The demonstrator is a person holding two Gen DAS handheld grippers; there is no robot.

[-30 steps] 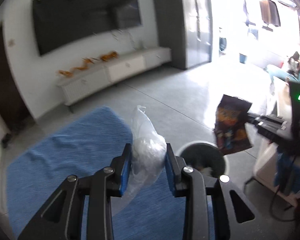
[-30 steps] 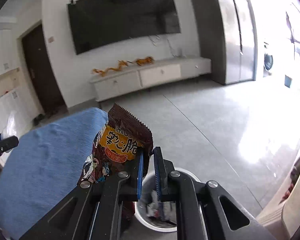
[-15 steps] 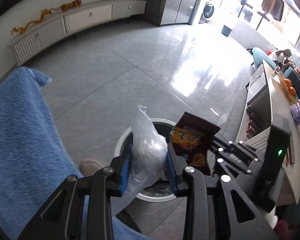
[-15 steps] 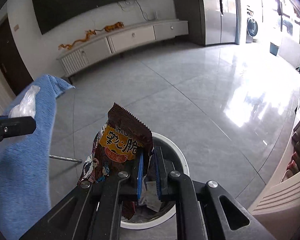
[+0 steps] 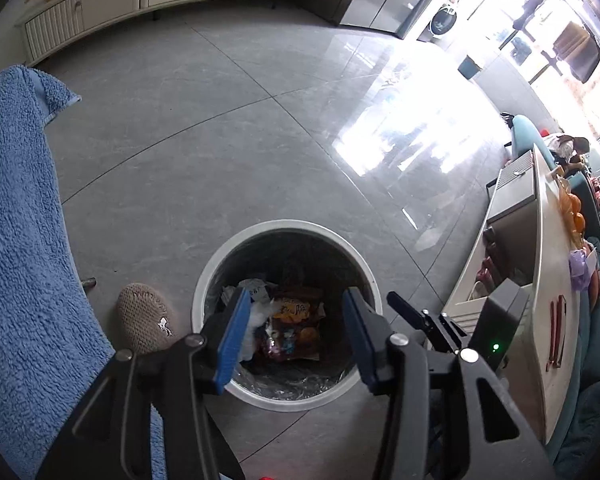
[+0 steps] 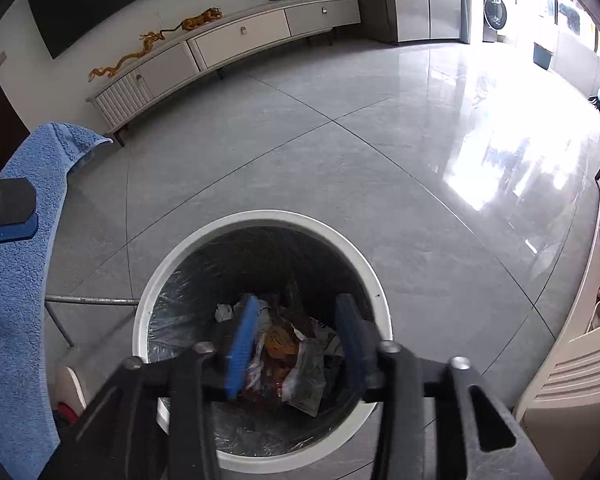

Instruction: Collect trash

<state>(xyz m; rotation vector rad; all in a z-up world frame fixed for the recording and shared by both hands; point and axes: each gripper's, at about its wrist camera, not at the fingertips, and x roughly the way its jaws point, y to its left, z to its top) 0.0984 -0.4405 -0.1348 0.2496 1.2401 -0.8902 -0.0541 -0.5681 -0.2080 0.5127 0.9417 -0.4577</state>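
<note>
The snack bag (image 6: 284,360) lay in the bin (image 6: 260,218) among other trash, with the clear plastic bag (image 5: 256,316) beside it. We held both hand-held grippers pointing down over the bin's mouth. Our left gripper (image 5: 296,336) had its jaws opening, nothing between them. Our right gripper (image 6: 300,340) was opening too, and gripped nothing. A blue towel (image 5: 16,240) hung at the left, and a slipper (image 5: 146,318) sat on the grey floor (image 5: 220,140) just beside the bin.
</note>
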